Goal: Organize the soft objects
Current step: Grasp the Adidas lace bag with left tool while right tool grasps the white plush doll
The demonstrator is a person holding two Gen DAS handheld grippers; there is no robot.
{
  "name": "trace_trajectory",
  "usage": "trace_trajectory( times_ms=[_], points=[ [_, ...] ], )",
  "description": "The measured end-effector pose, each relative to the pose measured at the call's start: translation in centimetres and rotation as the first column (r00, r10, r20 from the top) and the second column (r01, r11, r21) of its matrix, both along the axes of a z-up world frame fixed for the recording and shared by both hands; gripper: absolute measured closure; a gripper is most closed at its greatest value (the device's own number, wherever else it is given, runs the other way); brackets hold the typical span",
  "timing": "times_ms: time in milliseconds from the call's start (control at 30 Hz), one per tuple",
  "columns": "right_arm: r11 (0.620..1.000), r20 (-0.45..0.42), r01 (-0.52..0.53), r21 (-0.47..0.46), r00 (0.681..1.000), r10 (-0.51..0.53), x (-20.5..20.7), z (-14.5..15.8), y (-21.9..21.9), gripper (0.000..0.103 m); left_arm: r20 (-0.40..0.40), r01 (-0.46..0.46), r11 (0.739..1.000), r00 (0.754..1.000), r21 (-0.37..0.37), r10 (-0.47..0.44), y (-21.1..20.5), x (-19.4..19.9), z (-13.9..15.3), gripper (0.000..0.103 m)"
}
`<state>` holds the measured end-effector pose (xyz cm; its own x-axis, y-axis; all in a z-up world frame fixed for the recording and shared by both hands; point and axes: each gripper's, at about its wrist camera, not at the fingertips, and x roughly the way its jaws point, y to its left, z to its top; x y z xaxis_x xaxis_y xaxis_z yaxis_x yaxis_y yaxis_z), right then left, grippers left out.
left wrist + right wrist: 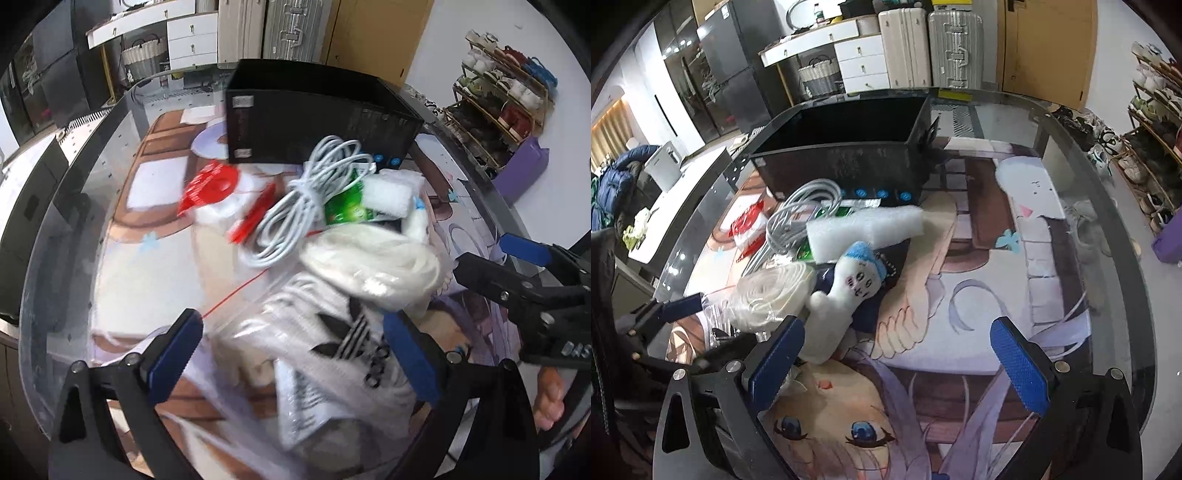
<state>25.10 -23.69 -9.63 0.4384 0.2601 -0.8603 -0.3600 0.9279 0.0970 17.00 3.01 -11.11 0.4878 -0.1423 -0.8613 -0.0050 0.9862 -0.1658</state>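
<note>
A round glass table (1108,236) covered inside by a cartoon-printed mat (960,332) fills both views; behind it stand white drawers (864,62), two hard suitcases (931,51) and, at the right, a shoe rack (495,99).

At the far left of the pile lies a crinkly red and white plastic packet (208,186). Next to it sits a coiled white cable (295,206), tied round its middle, glossy and looped. Behind these stands an open black box (846,147), rectangular with thin walls; what its dark inside holds cannot be made out. Blue round marks run along its lower front edge.

Further right a green packet (347,206) is mostly covered by the cable and by a white foam block (864,230), coarse and rectangular. Below them lies a bundle of white cord in clear wrap (772,295), and a clear plastic bag with a white garment bearing a black trefoil logo (332,354), blurred in the left wrist view. A white plush toy (846,291) with a blue knitted top and a stitched face leans on a dark cloth, its lower end hidden behind a finger.

The left gripper (291,350) is spread wide over the bagged garment, gripping nothing. The right gripper (897,362) is also spread wide, over bare mat just right of the plush.
</note>
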Motion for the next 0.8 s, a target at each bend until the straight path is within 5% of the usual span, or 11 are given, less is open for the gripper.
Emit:
trace_trajectory(
  times_ms=[200, 333, 533, 800],
  points=[
    [0.999, -0.022, -0.022, -0.032, 1.0, 0.022, 0.7, -1.0, 1.8, 0.0, 0.006, -0.05, 0.998, 0.999, 0.022, 0.05, 3.3, -0.4, 0.7, 0.011],
    [0.998, -0.034, -0.042, -0.04, 0.999, 0.041, 0.8, -1.3, 2.4, 0.009, -0.015, -0.022, 0.999, 1.0, -0.036, 0.022, 2.9, -0.7, 0.6, 0.011],
    [0.994, 0.026, -0.066, -0.093, 0.997, 0.068, -1.1, -0.4, 1.4, 0.012, 0.017, -0.014, 1.0, 1.0, 0.013, 0.013, 3.8, -3.0, 1.8, 0.01],
    [0.965, -0.012, -0.211, -0.153, 0.977, 0.212, -2.7, -1.9, 4.9, 0.012, -0.021, 0.0, 0.997, 1.0, 0.077, 0.001, 3.2, -2.7, 0.2, 0.01]
  ],
)
